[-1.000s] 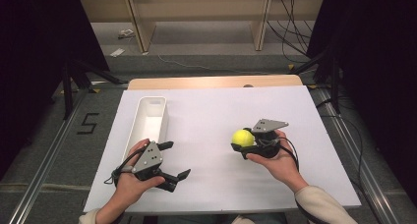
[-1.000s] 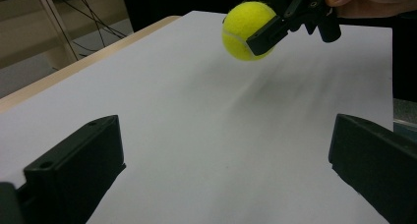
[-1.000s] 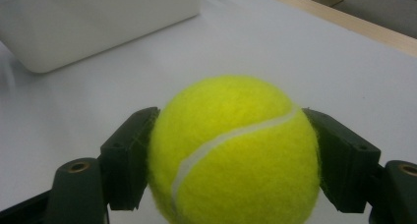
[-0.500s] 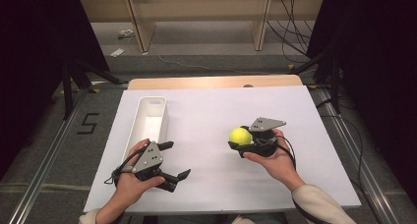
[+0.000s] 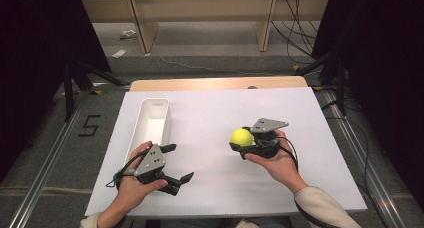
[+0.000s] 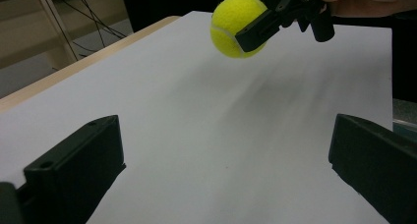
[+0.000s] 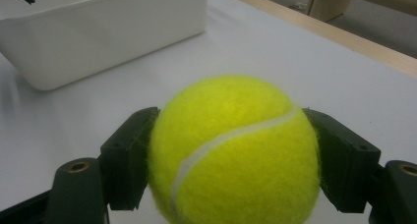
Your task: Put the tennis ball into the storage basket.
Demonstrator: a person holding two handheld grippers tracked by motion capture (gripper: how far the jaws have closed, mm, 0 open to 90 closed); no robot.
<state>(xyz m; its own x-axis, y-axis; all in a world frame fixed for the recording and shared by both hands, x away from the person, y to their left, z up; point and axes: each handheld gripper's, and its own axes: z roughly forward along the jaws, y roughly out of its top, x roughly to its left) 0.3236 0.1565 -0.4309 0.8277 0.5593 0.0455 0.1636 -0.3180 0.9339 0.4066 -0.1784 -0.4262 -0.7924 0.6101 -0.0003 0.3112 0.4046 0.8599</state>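
Right gripper (image 5: 243, 142): you have it clamped on the tennis ball (image 5: 241, 137), one black jaw pressed into each side of the felt, as the right gripper view shows up close.
Tennis ball: held clear of the white table sheet (image 5: 210, 113), right of centre; in the left gripper view it hangs above the sheet with a soft shadow under it.
Left gripper (image 5: 172, 164): jaws spread wide with nothing between them, resting low at the near left of the sheet.
White bin (image 5: 152, 119): a long, narrow tray on the left half of the sheet, apparently empty where its inside shows.
Key relation: the bin lies to the left of the held ball and slightly farther from you, well apart from it. Its long axis runs away from you, so the ball would cross the long right wall broadside.
Nearer hand: your left hand (image 5: 131, 185) sits just beside the bin's near end; your right hand (image 5: 274, 159), the one carrying the ball, is the farther of the two.
Likely step: carrying the ball leftward over the bin, judging from the layout.
Hidden: the ball's underside and the lower jaw faces are cut off in the right gripper view.
Hard to tell: the bin's near end sits behind your left fingers, and part of its floor lies behind the wall.
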